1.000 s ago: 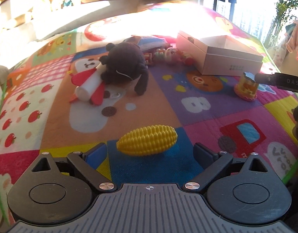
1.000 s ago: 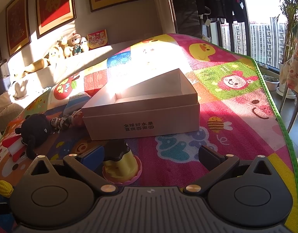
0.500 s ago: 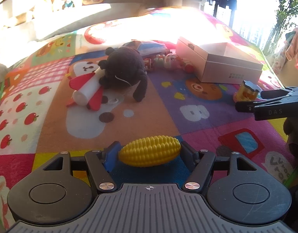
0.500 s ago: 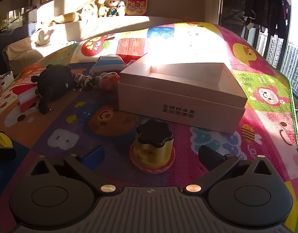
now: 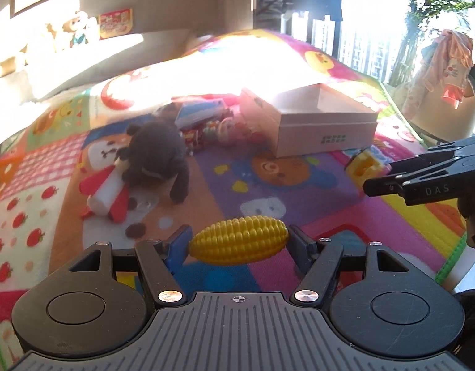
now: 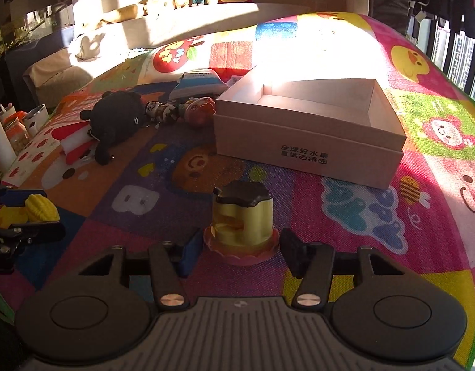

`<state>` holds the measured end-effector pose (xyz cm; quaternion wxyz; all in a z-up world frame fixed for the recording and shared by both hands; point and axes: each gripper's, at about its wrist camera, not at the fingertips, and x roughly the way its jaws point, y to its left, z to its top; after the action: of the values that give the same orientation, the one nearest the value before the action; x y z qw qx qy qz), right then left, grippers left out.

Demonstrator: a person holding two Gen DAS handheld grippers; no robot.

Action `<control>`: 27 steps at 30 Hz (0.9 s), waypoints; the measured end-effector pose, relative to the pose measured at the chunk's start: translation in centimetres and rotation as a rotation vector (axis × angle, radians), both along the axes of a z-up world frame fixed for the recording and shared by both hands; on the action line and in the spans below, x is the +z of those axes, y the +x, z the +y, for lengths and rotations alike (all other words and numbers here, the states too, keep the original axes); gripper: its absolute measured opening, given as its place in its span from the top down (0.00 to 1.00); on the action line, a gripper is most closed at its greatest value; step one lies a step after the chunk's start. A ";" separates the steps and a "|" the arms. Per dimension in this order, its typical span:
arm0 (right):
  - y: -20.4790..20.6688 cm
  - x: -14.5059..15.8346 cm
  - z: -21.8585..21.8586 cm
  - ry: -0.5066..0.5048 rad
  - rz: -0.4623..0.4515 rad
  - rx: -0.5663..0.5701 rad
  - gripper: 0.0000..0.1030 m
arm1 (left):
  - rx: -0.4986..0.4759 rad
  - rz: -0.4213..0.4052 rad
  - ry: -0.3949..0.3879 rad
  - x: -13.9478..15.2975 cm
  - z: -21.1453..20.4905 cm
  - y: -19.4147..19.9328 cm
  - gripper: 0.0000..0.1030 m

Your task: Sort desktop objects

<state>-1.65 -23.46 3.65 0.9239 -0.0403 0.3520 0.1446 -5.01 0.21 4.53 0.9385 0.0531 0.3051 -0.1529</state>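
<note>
My left gripper (image 5: 239, 242) is shut on a yellow toy corn cob (image 5: 239, 241), held across its ends and lifted a little above the mat. The corn also shows at the far left of the right wrist view (image 6: 41, 208). My right gripper (image 6: 240, 247) stands around a yellow toy cup with a dark lid and pink base (image 6: 242, 222), with the jaws close on both sides of the base. An open white cardboard box (image 6: 308, 151) stands just beyond it, and it shows in the left wrist view (image 5: 324, 123) too.
A black plush toy (image 5: 157, 157) lies on a red-and-white toy (image 5: 106, 190) at the left of the colourful play mat (image 5: 268, 185). Small figurines (image 6: 178, 111) and a blue-white packet (image 6: 200, 85) lie beside the box. Jars (image 6: 16, 133) stand at the mat's left edge.
My left gripper closed on the corn and raised it. My right gripper moved up to the yellow cup and narrowed around its base.
</note>
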 end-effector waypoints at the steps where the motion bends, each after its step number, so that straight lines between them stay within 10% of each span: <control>1: -0.7 0.7 -0.4 0.003 -0.020 0.001 0.47 | -0.020 -0.027 0.008 0.8 -0.7 0.0 0.30; 13: -4.7 8.2 -5.8 0.057 -0.295 -0.115 0.60 | -0.162 -0.182 0.033 6.6 -7.6 3.5 0.30; 25: -4.7 1.2 -6.8 0.078 -0.087 -0.092 0.60 | -0.166 0.011 0.066 -0.4 -6.9 1.5 0.30; 27: -4.6 0.2 -6.0 0.086 -0.066 -0.073 0.40 | -0.164 0.040 0.065 -1.5 -6.7 1.4 0.30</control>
<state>-6.24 -29.43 3.87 0.9406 0.0076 0.3160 0.1242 -3.58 -6.50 3.06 0.9143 0.1053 0.3233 -0.2200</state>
